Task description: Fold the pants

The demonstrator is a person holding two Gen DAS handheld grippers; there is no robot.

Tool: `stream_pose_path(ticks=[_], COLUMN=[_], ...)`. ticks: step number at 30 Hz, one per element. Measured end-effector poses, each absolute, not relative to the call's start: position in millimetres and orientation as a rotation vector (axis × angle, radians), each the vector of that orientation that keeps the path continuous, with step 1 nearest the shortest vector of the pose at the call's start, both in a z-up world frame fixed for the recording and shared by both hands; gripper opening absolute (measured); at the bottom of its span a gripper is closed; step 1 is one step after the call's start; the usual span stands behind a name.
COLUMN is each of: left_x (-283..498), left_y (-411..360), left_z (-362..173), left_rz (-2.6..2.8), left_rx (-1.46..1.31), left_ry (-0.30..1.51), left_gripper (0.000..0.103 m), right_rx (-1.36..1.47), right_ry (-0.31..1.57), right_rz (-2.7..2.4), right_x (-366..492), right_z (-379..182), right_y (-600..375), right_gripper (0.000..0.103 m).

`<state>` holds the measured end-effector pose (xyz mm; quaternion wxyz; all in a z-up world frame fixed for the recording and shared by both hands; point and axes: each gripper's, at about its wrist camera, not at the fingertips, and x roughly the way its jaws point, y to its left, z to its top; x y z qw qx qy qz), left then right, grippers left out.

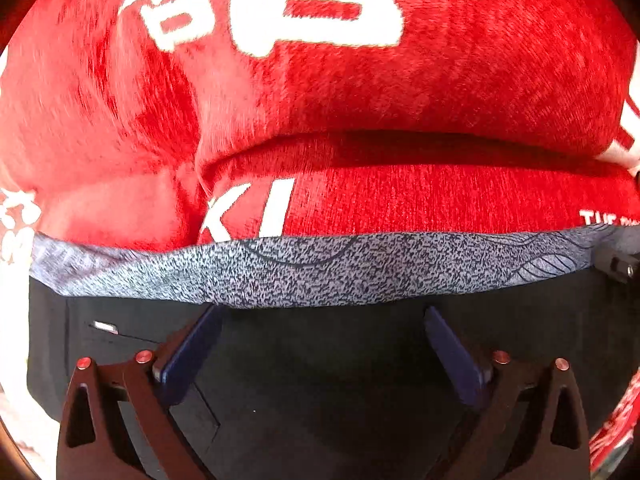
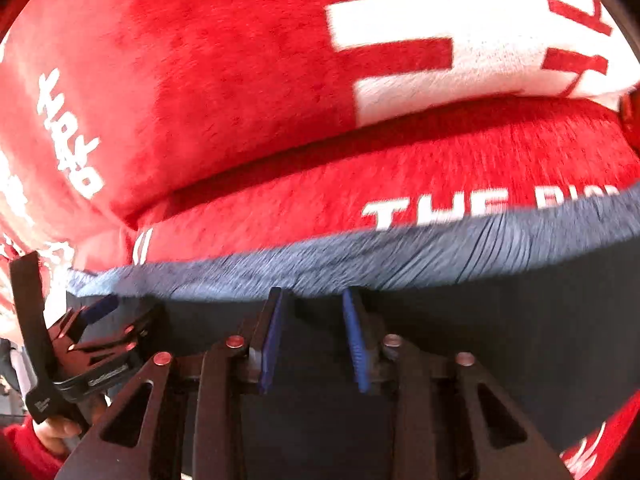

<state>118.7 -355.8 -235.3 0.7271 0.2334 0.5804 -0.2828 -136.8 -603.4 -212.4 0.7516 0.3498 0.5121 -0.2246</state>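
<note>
Seen from the left wrist, the left gripper (image 1: 320, 316) hangs steeply downward with its blue-padded fingers (image 1: 188, 360) spread wide and nothing caught between them, poised over a pair of dark pants (image 1: 320, 380) whose speckled grey waistband (image 1: 304, 272) runs across the frame just beyond the fingertips. The pants lie on a red plush blanket (image 1: 400, 92) printed with large white lettering, and a deep crease in that blanket crosses the picture above the waistband. A seam line and a small pale tab show on the dark cloth at lower left, beside the left finger. From the right wrist, the right gripper (image 2: 316, 300) also points steeply down at the same dark pants (image 2: 500, 340), its blue pads (image 2: 356, 344) drawn close together with a narrow gap showing between them; the tips sit right at the blurred grey waistband (image 2: 360, 260), but whether any cloth is pinched there cannot be told. The red blanket (image 2: 220, 80) fills the upper frame, with a broad white patch at top right. At the left edge, the left gripper (image 2: 96, 320) appears at the waistband's end, with a hand (image 2: 60, 436) in a red sleeve (image 2: 28, 452) on its handle.
</note>
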Motion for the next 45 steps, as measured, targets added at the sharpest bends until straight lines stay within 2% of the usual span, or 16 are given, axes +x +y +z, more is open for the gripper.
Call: stream_pose_path(ticks=[4,6,9,13,17,19,22,26,33,38,42,45], left_x=[125,122,109,94,62,27,-15,-47,-59,-76,-69,-65], left_y=[-341,-341,-349,-363,-382,-382,-388,-369,-362,-364,-352,-350], left_z=[-239,-236,-232,-224,-197,-186,-199,-201,-198,-187,-194,-195], left_rz=[-0.618,-0.607,-0.579,-0.537,-0.594,-0.643,-0.687,-0.680,-0.694,-0.669,-0.650,-0.641], left_rx=[0.451,0.474,0.528,0.571,0.578,0.588,0.672,0.645,0.667,0.648,0.637,0.638], left_ry=[1.325,1.310,1.264,1.262,1.234,1.250,1.301,1.240,1.221,1.189,1.201,1.209], left_gripper=[0.103,0.103,0.103,0.103,0.103,0.103,0.103,0.103,0.103,0.103,0.103,0.103], right_rx=[0.668,0.707,0.593,0.770,0.816,0.783,0.742,0.623,0.608,0.645,0.590,0.552], right_ry=[1.141,1.122,1.170,1.114,1.120,1.134,1.180,1.165,1.202,1.136,1.218,1.200], right_rz=[-0.653,-0.677,-0.861,-0.968,-0.856,-0.817,-0.812,-0.811,-0.779,-0.583,-0.518,-0.546], right_x=[-174,-199,-229,-276,-289,-293,-296,-282,-258,-234,-210,-210], right_z=[-209,-212,-206,-190,-172,-172,-189,-193,-184,-166,-195,-193], right_y=[-646,-673,-707,-733,-693,-669,-638,-612,-599,-554,-522,-513], right_gripper=[0.030,0.028,0.029,0.031,0.038,0.051,0.058,0.061,0.064,0.064,0.063,0.064])
